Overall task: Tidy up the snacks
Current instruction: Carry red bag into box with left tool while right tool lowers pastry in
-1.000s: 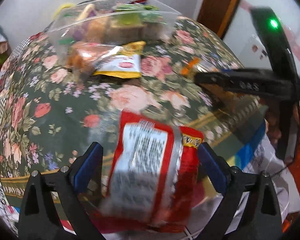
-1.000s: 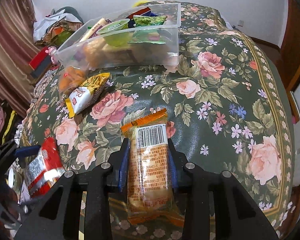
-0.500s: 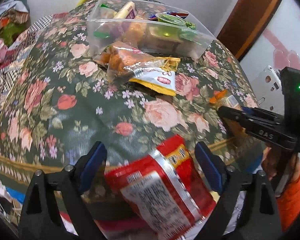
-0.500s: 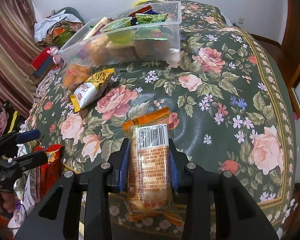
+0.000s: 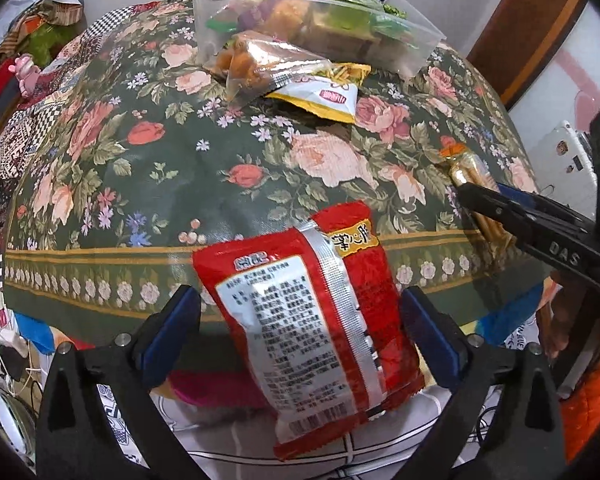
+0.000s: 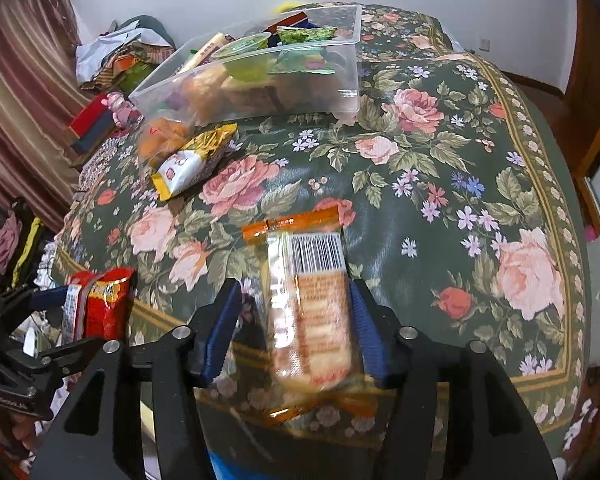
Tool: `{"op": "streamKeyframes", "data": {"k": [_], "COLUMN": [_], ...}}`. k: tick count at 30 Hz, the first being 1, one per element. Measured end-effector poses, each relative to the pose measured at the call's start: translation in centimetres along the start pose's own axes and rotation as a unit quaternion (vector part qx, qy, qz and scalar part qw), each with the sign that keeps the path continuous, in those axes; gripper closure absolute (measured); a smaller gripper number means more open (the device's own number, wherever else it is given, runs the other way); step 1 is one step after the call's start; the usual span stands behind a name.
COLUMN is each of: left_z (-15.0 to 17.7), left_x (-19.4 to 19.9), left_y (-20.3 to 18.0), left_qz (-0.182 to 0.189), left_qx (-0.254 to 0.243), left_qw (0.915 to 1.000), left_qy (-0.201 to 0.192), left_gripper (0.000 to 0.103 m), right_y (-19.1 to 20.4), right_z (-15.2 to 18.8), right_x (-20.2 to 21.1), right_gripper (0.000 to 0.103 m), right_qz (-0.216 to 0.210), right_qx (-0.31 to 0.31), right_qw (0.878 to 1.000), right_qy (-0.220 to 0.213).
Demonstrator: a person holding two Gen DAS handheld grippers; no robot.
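My left gripper (image 5: 300, 312) stands wide open around a red snack packet (image 5: 316, 320) that hangs over the table's front edge; its pads are apart from the packet. The packet also shows in the right wrist view (image 6: 100, 304). My right gripper (image 6: 296, 316) has opened; an orange-ended cracker packet (image 6: 312, 304) lies between its jaws with a gap on the left side. In the left wrist view that cracker packet (image 5: 472, 184) lies at the right. A clear plastic box (image 6: 260, 76) full of snacks stands at the back.
A clear bag of orange snacks (image 5: 256, 64) and a yellow-white packet (image 5: 324, 92) lie in front of the box on the floral tablecloth (image 6: 440, 184). Clothes and clutter (image 6: 112, 56) lie beyond the table's left side. A wooden door frame (image 5: 520, 32) stands at the right.
My left gripper let go of the red packet and drew back, and the packet now rests on the table edge. My right gripper has opened around the cracker packet.
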State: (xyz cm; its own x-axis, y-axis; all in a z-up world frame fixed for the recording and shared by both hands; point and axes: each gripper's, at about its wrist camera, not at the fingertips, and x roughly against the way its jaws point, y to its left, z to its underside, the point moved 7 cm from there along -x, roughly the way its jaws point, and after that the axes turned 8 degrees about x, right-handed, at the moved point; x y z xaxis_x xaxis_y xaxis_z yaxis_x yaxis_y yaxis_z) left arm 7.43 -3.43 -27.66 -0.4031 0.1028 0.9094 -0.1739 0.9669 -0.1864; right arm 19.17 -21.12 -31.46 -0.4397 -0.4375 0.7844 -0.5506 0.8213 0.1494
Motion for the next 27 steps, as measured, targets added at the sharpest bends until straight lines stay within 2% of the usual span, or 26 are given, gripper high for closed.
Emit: {"op": "streamKeyframes", "data": {"k": [5, 6, 7, 9, 11, 13, 17, 27], "left_z": [0.3, 0.2, 0.1, -0.2, -0.7, -1.2, -2.5, -8.4], "left_x": [-0.8, -0.8, -0.8, -0.5, -0.1, 0.2, 0.9, 5.0], "left_y": [-0.7, -0.7, -0.6, -0.6, -0.5, -0.1, 0.8, 1.1], "left_qz": [-0.012, -0.01, -0.009, -0.01, 0.006, 0.02, 0.025, 0.035], "left_qx": [-0.022, -0.026, -0.029, -0.039, -0.044, -0.036, -0.026, -0.028], "left_qw": [0.9994, 0.9992, 0.9988, 0.9978, 0.9974, 0.9976, 0.997, 0.9883], "left_qy": [-0.022, -0.031, -0.039, -0.053, -0.056, -0.055, -0.069, -0.146], "left_gripper": [0.0, 0.001, 0.004, 0.025, 0.034, 0.034, 0.035, 0.035], "right_y": [0.1, 0.1, 0.0, 0.0, 0.0, 0.1, 0.4, 1.0], "right_z": [0.3, 0.2, 0.2, 0.1, -0.1, -0.3, -1.0, -5.6], "right_x": [-0.2, -0.2, -0.2, -0.2, -0.1, 0.1, 0.9, 3.9], "right_gripper": [0.052, 0.058, 0.068, 0.071, 0.071, 0.071, 0.071, 0.071], "right_qz": [0.007, 0.015, 0.022, 0.017, 0.013, 0.011, 0.008, 0.017], "right_qx": [0.01, 0.012, 0.015, 0.01, 0.004, 0.002, 0.0, 0.014], "right_qw": [1.0, 1.0, 1.0, 1.0, 1.0, 1.0, 0.999, 0.996], "right_qy": [-0.003, -0.005, -0.007, -0.009, -0.014, -0.018, -0.033, -0.091]}}
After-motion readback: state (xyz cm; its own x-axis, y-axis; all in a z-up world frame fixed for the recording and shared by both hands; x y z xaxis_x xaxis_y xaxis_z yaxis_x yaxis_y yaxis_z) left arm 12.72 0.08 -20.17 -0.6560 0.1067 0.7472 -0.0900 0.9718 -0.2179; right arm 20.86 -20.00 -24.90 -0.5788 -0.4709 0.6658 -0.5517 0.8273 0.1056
